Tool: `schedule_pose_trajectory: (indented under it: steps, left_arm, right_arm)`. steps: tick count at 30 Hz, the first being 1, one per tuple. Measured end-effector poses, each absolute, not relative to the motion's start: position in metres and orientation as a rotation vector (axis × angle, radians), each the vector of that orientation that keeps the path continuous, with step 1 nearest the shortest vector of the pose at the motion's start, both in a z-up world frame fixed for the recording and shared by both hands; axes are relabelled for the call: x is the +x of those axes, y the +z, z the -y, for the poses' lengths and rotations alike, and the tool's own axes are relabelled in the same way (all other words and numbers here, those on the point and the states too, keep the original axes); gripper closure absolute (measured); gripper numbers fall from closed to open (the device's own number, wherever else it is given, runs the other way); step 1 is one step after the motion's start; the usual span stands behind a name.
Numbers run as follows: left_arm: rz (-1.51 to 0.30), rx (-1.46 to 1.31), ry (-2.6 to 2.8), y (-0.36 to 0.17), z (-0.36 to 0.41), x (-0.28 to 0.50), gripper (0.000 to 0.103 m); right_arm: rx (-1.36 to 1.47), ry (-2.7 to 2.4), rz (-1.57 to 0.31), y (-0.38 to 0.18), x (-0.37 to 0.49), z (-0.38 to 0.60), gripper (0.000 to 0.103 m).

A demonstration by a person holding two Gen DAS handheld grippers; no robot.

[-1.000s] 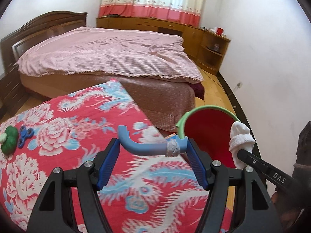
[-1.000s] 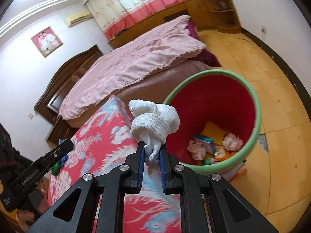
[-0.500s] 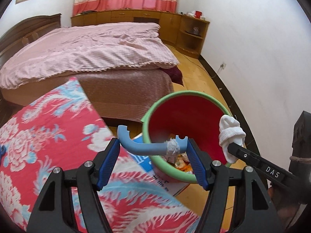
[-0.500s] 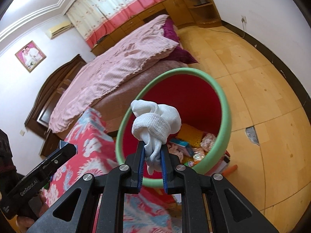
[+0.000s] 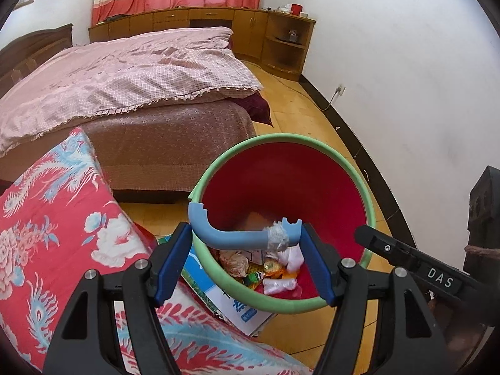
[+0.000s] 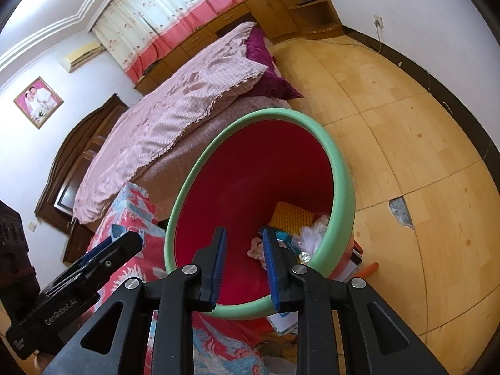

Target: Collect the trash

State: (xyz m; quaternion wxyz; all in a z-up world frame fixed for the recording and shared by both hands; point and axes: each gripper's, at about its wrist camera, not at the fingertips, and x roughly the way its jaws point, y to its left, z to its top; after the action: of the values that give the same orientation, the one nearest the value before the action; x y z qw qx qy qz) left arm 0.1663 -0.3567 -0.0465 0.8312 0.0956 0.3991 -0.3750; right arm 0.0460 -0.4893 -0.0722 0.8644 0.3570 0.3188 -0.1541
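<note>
The blue curved piece [image 5: 240, 234], trash not yet binned, spans the left tool [image 5: 247, 262], gripped end to end just above the red bin [image 5: 362, 193] with its green rim. Being long, it could catch on that rim or fall onto the floor if let go too near the edge. The right tool [image 6: 243, 261], pitched down over the bin's mouth, is opening with nothing between its blades.
</note>
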Motion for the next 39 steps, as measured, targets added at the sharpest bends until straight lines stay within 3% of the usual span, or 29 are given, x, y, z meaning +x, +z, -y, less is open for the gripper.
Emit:
schedule_pose_trajectory:
  steps: [13,18,24,35,39]
  left_arm:
    - [-0.850,0.172,-0.790,-0.039,0.350,0.165,0.030]
    - [-0.855,0.152,-0.767,-0.034,0.335,0.160,0.030]
    - [-0.857,0.119,-0.722,-0.026,0.309,0.151,0.030]
    - [-0.850,0.058,-0.579,-0.011,0.239,0.134,0.030]
    - [-0.841,0.033,-0.515,-0.006,0.211,0.127,0.030]
  right_arm:
    - [0.711,-0.335,-0.654,-0.066,0.041,0.485,0.077]
    - [0.700,-0.323,-0.650,-0.060,0.038,0.477,0.058]
    - [0.662,-0.306,-0.650,-0.049,0.034,0.460,0.045]
    - [0.567,-0.250,-0.646,-0.028,0.027,0.406,0.036]
    - [0.528,-0.231,-0.637,-0.019,0.024,0.382,0.028]
